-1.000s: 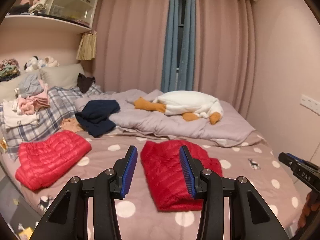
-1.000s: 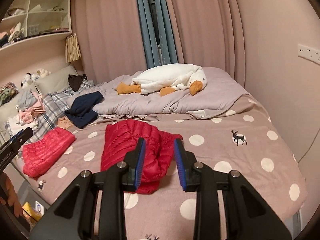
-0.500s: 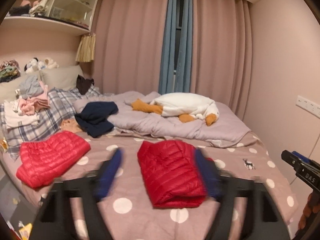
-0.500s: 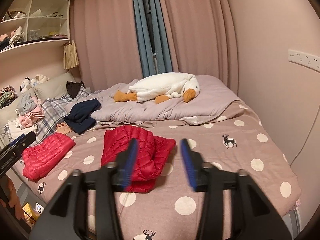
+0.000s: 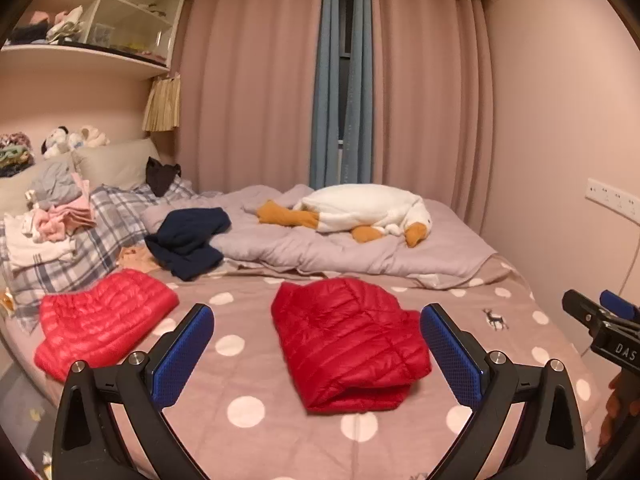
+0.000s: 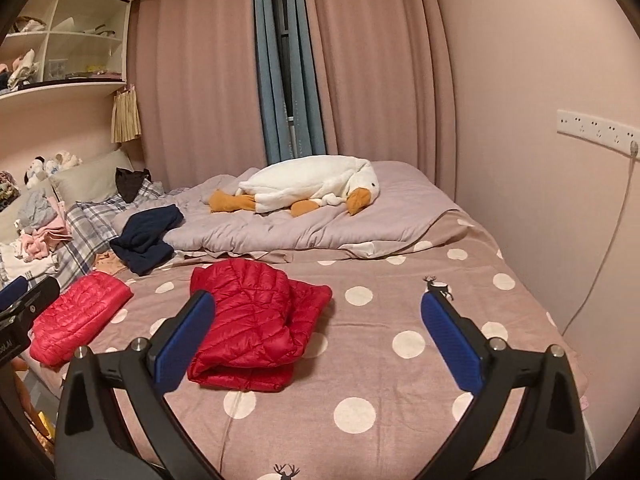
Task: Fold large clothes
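Observation:
A folded dark red puffer jacket (image 5: 348, 340) (image 6: 252, 320) lies in the middle of the dotted pink bed cover (image 5: 240, 380) (image 6: 380, 364). A second, lighter red puffer jacket (image 5: 104, 316) (image 6: 80, 312) lies folded near the bed's left edge. My left gripper (image 5: 318, 312) hovers in front of the dark red jacket, jaws opening wide, nothing between the pads. My right gripper (image 6: 317, 299) hangs to the right of that jacket, jaws also opening, holding nothing. Each gripper shows at the edge of the other's view.
A white goose plush (image 5: 360, 208) rests on a grey duvet (image 5: 320, 252) at the back. A navy garment (image 5: 188, 240) and a heap of clothes (image 5: 52, 216) lie on the plaid bedding at left. The wall with sockets (image 6: 596, 128) and a cable borders the bed's right side.
Both grippers' jaws have spread from narrow to wide apart. The right wrist view has shifted slightly, so the dark red jacket sits further left. The jackets have not moved.

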A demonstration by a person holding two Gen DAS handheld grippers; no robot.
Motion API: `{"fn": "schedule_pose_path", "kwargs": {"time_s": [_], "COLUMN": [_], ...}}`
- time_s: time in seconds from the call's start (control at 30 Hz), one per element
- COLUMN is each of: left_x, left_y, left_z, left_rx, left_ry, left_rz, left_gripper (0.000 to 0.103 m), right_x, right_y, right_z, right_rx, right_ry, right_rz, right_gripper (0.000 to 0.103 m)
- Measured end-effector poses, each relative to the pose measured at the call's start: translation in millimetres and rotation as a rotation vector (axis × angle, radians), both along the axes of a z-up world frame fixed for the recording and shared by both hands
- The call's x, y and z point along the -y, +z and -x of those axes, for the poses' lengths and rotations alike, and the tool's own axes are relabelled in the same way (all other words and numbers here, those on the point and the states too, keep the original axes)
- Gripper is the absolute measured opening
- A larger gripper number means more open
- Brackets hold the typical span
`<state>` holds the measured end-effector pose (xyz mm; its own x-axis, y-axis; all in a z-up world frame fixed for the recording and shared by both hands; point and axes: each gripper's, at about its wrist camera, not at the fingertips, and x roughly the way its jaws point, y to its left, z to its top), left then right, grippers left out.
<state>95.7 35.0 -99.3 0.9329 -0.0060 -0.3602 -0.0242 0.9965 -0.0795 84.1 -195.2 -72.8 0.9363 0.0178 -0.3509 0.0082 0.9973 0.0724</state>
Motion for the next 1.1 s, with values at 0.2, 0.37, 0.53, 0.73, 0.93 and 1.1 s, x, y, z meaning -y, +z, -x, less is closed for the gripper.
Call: {"fn": "schedule_pose_path", "kwargs": {"time_s": [0.2, 0.37, 0.53, 0.73, 0.93, 1.1], "left_x": [-2.4, -3.0, -0.8, -4.6, -2.2, 2.3], "left_y": [2.5, 3.5, 5.6, 5.6, 8.4, 9.2], "left_z": [0.4, 1.4, 3.6, 2.8, 7.9, 5.4], "left_rx": [-0.010, -0.010, -0.006, -0.033, -0.016, -0.037], "left_ry": [-0.001, 0.003, 0.018, -0.015, 0.031, 0.036], "left_rz": [0.020, 0.016, -0.012, 0.029, 0.045, 0.080], "left_gripper": [0.102, 0.102, 0.102, 0.102, 0.102, 0.102], "right_x": [-0.7, -1.1, -3.9, -5.9, -5.5, -3.8], "right_y": [1.8, 2.0, 1.5, -0.2, 0.4, 0.7], "right_z": [4.9, 6.2, 7.7, 10.7, 15.9, 18.7], "right_rx": [0.010, 0.007, 0.009, 0.006, 0.017, 0.023], "right_ry": [-0.002, 0.001, 0.000, 0.003, -0.021, -0.034], "right_rz": [0.006, -0.003, 0.004, 0.009, -0.016, -0.079], "right_gripper": [0.103, 0.103, 0.103, 0.103, 0.103, 0.103]}}
